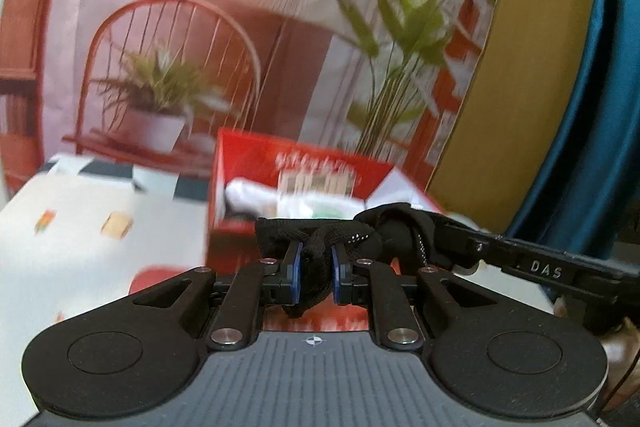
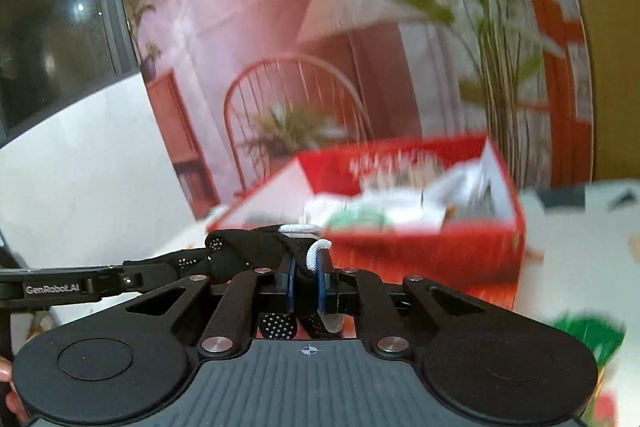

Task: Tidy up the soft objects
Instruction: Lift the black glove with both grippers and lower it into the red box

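- A black fabric item [image 1: 320, 243] is clamped by the left gripper [image 1: 316, 269].
- Its other end is gripped by the right gripper [image 1: 448, 247].
- A red box [image 1: 256, 163] is seen behind.

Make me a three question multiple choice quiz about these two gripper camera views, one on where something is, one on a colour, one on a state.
1. Where is the red box relative to the grippers?
A. Ahead of them on the table
B. Behind them
C. Hanging on the wall

2. What colour is the fabric held by both grippers?
A. Yellow
B. Mostly black
C. Pink

3. What state is the left gripper in?
A. Wide open and empty
B. Shut on the fabric
C. Out of view

Answers:
1 A, both views show the box just beyond the fingertips on the patterned tablecloth.
2 B, it is black with small white dots and a white patch near the right gripper.
3 B, black cloth is pinched between its blue pads.
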A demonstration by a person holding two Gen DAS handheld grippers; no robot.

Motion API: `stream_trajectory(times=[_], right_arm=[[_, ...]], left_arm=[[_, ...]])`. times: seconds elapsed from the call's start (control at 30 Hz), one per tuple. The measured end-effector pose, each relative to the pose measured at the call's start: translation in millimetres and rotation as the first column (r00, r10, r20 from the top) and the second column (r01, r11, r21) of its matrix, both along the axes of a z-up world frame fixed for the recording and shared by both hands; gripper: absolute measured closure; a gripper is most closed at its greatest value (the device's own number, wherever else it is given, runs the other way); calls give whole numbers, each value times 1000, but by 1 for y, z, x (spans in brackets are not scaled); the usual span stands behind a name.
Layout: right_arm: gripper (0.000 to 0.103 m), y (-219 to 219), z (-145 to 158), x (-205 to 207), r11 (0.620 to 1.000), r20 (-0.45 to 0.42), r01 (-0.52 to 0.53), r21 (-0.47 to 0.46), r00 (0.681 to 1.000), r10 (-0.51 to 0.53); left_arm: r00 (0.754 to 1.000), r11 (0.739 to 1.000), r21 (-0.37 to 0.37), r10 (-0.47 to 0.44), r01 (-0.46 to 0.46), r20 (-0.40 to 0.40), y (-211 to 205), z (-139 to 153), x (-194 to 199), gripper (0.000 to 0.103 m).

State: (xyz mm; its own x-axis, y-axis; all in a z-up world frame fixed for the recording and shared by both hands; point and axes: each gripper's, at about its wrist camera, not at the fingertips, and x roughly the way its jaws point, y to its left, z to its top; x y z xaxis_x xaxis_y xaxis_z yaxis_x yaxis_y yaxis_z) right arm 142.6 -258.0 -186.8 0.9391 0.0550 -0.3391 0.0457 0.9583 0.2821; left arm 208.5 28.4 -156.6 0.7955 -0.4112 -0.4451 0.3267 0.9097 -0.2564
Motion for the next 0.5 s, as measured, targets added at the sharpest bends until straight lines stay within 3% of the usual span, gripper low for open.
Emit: stream_trajectory(times=[0.2,0.37,0.5], right_arm=[[94,-20,30,46,996,28,30,-81,999,-28],[94,-40,35,106,993,-38,67,-95,997,-71],[94,-52,25,140,987,-97,89,-137,990,-103]], left_arm=[[1000,998,56,4,-5,28,-29,20,54,87],[999,999,30,29,-28,-42,-42,22,122,87],[995,997,77,40,-33,-95,-54,4,151,87]])
